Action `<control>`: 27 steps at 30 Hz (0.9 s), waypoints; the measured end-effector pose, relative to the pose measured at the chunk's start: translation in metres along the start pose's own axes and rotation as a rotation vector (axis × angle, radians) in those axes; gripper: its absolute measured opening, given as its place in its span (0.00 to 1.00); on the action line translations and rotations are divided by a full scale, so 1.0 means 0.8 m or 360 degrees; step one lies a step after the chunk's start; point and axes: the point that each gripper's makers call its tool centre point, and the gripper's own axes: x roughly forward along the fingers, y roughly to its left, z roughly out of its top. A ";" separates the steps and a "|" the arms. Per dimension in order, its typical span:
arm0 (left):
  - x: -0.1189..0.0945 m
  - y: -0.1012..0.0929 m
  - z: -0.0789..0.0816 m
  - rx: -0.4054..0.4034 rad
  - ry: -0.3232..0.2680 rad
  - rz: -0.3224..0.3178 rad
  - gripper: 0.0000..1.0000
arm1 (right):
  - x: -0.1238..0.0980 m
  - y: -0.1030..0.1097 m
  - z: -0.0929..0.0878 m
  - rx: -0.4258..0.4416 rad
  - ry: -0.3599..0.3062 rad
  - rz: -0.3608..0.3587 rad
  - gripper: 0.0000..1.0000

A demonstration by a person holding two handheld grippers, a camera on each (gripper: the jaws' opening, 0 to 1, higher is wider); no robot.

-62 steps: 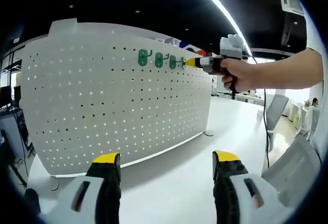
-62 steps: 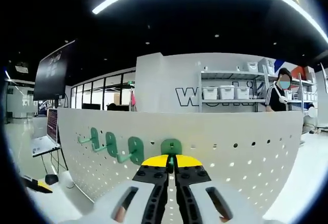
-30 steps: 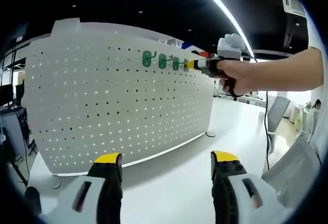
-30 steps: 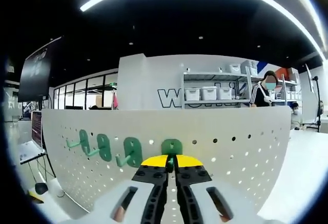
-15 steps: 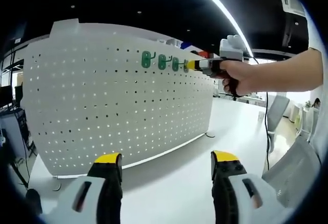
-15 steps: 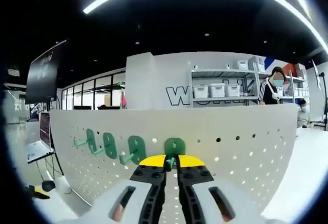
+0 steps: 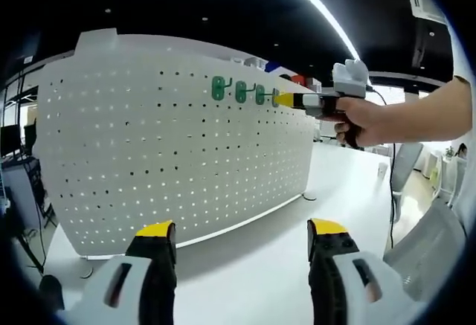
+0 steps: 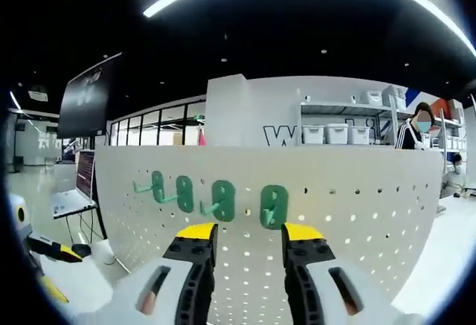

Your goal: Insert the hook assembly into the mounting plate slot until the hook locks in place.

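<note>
My right gripper (image 8: 247, 237), jaws spread and holding nothing, sits just short of the small green plastic hook (image 8: 274, 206) seated rightmost in the row on the white perforated mounting plate (image 8: 357, 221), straight ahead between them, while my left gripper (image 7: 242, 237) hangs open, far lower.

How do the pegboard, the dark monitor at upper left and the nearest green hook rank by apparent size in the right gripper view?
1. pegboard, clearly largest.
2. dark monitor.
3. nearest green hook, smallest, though it is far nearer the camera than the monitor, so true sizes stay unsure.
</note>
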 end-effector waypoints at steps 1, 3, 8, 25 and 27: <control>0.000 0.001 0.000 -0.0002 -0.0003 0.0003 0.74 | -0.002 0.004 0.000 -0.0002 -0.0002 0.0028 0.39; 0.000 0.002 0.000 -0.0002 -0.0003 0.0007 0.74 | -0.007 0.003 0.002 0.0020 -0.0011 0.0027 0.42; 0.000 0.002 0.001 -0.0001 -0.0003 0.0006 0.74 | -0.009 0.006 0.002 0.0045 -0.0017 0.0040 0.51; 0.000 0.006 0.005 0.0005 -0.0010 0.0013 0.74 | -0.026 0.016 -0.007 0.0022 -0.0008 0.0114 0.52; 0.000 0.005 0.007 0.0008 -0.0015 0.0010 0.74 | -0.031 0.016 -0.010 0.0028 -0.0008 0.0128 0.52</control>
